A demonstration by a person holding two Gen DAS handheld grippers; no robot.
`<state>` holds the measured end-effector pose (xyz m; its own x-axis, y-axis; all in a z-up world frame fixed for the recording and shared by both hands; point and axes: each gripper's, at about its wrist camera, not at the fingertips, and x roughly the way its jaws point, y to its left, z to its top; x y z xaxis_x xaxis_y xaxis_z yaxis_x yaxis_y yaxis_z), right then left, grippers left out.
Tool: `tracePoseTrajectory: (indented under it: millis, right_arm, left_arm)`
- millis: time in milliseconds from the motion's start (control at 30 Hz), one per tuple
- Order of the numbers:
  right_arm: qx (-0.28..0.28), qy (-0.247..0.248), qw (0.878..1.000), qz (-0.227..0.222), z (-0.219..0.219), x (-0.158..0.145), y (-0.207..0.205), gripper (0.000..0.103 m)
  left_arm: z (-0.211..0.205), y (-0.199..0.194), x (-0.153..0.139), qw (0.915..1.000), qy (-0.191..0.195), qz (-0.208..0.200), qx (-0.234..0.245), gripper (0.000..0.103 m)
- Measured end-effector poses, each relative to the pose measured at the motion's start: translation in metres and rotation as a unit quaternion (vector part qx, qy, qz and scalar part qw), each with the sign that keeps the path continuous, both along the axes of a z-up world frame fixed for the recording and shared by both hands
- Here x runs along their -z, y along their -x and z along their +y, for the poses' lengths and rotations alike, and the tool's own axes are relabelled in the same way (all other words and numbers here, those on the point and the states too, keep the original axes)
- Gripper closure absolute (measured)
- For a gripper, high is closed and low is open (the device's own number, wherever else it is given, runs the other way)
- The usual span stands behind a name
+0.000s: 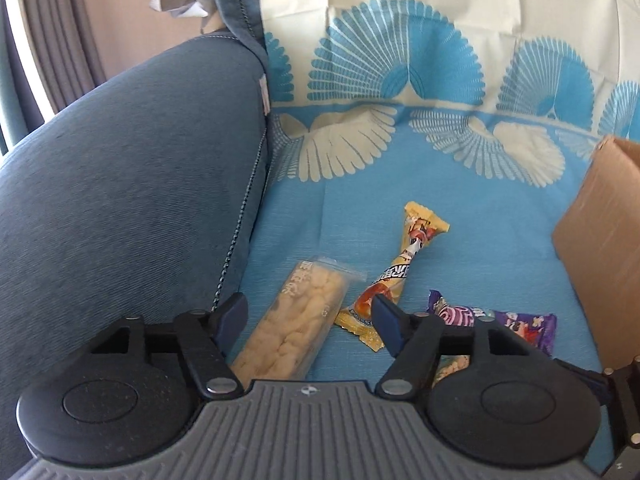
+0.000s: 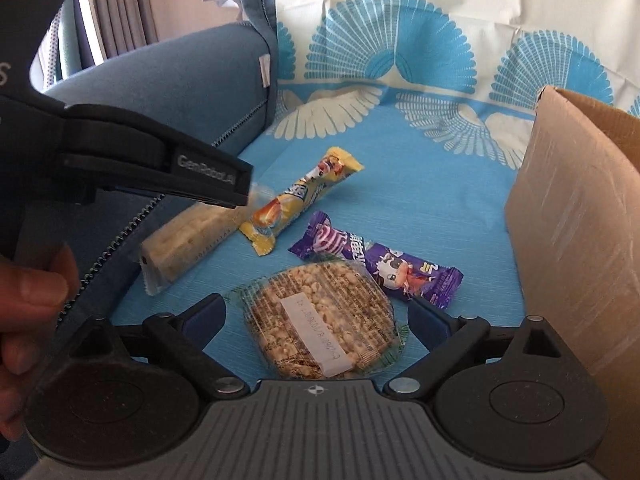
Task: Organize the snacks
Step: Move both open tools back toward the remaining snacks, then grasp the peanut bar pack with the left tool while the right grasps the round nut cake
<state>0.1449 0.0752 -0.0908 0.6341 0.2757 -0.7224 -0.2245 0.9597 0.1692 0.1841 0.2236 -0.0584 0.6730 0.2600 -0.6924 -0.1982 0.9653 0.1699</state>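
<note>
Several wrapped snacks lie on a blue fan-patterned cloth (image 1: 480,240). My left gripper (image 1: 308,308) is open, and a long pale puffed-rice bar (image 1: 296,328) in clear wrap lies between its fingers without touching the pads. Right of it are a yellow twisted wrapper (image 1: 404,268) and a purple wrapper (image 1: 516,324). My right gripper (image 2: 314,306) is open wide around a round puffed-rice cake (image 2: 320,320) in clear wrap, with gaps on both sides. Beyond the cake lie the purple wrapper (image 2: 380,264), the yellow wrapper (image 2: 300,196) and the rice bar (image 2: 188,240).
A brown cardboard box (image 2: 580,220) stands on the right, and its wall (image 1: 600,240) is close to the snacks. A blue-grey sofa arm (image 1: 140,160) rises on the left. The left gripper's finger (image 2: 216,184) and a person's hand (image 2: 32,292) cross the right wrist view.
</note>
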Motion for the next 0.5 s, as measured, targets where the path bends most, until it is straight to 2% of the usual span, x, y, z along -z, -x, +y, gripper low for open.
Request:
tracePoseTrajectory:
  millis: [200, 300, 367, 400, 433, 500]
  right_arm:
    - [-0.002, 0.004, 0.999, 0.040, 0.001, 0.013, -0.009, 0.006]
    - [-0.005, -0.001, 0.999, 0.046, 0.000, 0.015, -0.009, 0.010]
    - [-0.007, 0.000, 0.999, 0.042, -0.001, 0.014, -0.007, 0.017]
    - [-0.009, -0.002, 0.999, 0.042, -0.001, 0.013, -0.007, 0.018]
    - [-0.010, -0.004, 0.999, 0.041, -0.002, 0.012, -0.005, 0.019]
    - [-0.011, -0.006, 0.999, 0.036, -0.003, 0.011, -0.002, 0.020]
  left_arm:
    - [-0.006, -0.019, 0.020, 0.9980, -0.050, 0.040, 0.005, 0.025]
    - [-0.001, -0.023, 0.028, 0.9973, -0.038, 0.063, 0.001, 0.025]
    - [0.004, -0.022, 0.029, 0.9975, -0.019, 0.067, -0.010, 0.027]
    - [0.007, -0.021, 0.028, 0.9976, -0.011, 0.066, -0.017, 0.036]
    - [0.009, -0.019, 0.027, 0.9975, -0.005, 0.065, -0.025, 0.050]
    - [0.016, -0.016, 0.026, 0.9971, 0.014, 0.065, -0.038, 0.058]
